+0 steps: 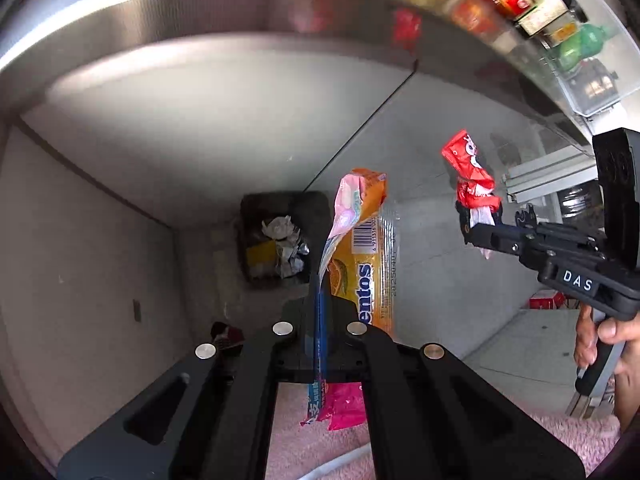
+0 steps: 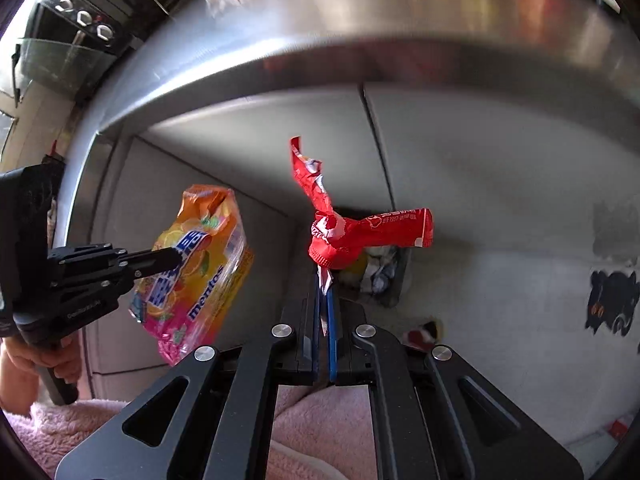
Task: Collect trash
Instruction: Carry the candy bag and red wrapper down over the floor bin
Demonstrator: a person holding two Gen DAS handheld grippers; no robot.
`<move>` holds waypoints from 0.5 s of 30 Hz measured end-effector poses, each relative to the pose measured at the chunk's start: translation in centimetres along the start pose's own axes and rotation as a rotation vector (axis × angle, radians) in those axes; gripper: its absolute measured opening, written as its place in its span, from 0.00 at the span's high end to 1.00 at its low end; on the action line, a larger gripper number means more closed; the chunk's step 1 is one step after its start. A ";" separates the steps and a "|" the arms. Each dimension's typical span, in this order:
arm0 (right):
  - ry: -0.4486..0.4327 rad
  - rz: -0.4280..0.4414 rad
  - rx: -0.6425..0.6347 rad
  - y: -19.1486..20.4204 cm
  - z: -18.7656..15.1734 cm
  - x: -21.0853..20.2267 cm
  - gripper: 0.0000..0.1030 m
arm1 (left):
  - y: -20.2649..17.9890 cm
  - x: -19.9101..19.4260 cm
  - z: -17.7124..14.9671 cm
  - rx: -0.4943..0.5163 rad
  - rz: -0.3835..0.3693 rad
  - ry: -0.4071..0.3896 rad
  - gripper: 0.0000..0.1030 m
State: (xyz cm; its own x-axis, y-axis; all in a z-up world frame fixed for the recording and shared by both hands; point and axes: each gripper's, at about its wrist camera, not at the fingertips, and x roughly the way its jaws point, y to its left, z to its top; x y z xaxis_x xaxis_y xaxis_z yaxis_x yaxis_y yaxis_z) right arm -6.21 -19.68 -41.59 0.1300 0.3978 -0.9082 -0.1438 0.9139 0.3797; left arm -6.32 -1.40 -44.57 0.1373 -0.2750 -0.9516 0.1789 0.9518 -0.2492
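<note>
Above the pale floor [image 1: 460, 240], both grippers hang in the air, each with a piece of trash pinched between its fingers. The left gripper [image 1: 322, 308] has its jaws closed narrow on an orange candy bag [image 1: 362, 256], which sticks up past the fingertips; a pink and blue end of the bag hangs out behind the fingers. From the right wrist view the same bag [image 2: 192, 272] shows its printed front, tilted, with the left gripper [image 2: 172, 258] clamped across its middle and a hand [image 2: 48, 360] around the handle below.

The right gripper [image 2: 324, 300] has its jaws closed narrow on a crumpled red wrapper [image 2: 360, 232], whose two ends splay up and out to the side above the fingertips. From the left wrist view that wrapper [image 1: 470, 172] stands upright out of the right gripper [image 1: 480, 228], with the person's hand [image 1: 600, 340] on the grip.

Below and beyond both grippers, a dark trash bin [image 1: 280, 236] sits on the floor near the corner where the wall [image 1: 100, 240] meets the cabinet front [image 1: 200, 128]. Crumpled white paper, foil and something yellow lie inside it. Neither piece of trash touches the bin. From the right wrist view the bin [image 2: 394, 276] is mostly hidden behind the red wrapper. Pink fluffy fabric [image 2: 320, 420] fills the bottom edge of both views. Bottles [image 1: 580, 44] stand on a shelf at the upper right.
</note>
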 end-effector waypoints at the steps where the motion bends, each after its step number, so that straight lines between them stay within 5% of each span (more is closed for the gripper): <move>1: 0.013 -0.003 0.010 -0.3 -0.2 0.8 0.95 | 0.2 0.9 -0.1 -0.004 0.013 0.006 1.00; 9: 0.106 0.035 0.129 -2.7 -1.3 7.8 0.95 | 1.4 7.7 -0.3 -0.028 0.101 0.052 1.00; 15: 0.137 0.052 0.193 -3.8 -1.0 12.1 0.95 | 2.4 12.1 0.0 -0.083 0.075 0.095 1.00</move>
State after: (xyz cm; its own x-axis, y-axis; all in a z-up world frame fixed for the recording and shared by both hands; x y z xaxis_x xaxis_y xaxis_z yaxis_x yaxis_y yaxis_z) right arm -5.11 -18.39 -54.18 -0.0085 0.4422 -0.8969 0.0448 0.8962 0.4415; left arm -4.20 -2.41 -56.67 0.0532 -0.1927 -0.9798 0.0900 0.9781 -0.1875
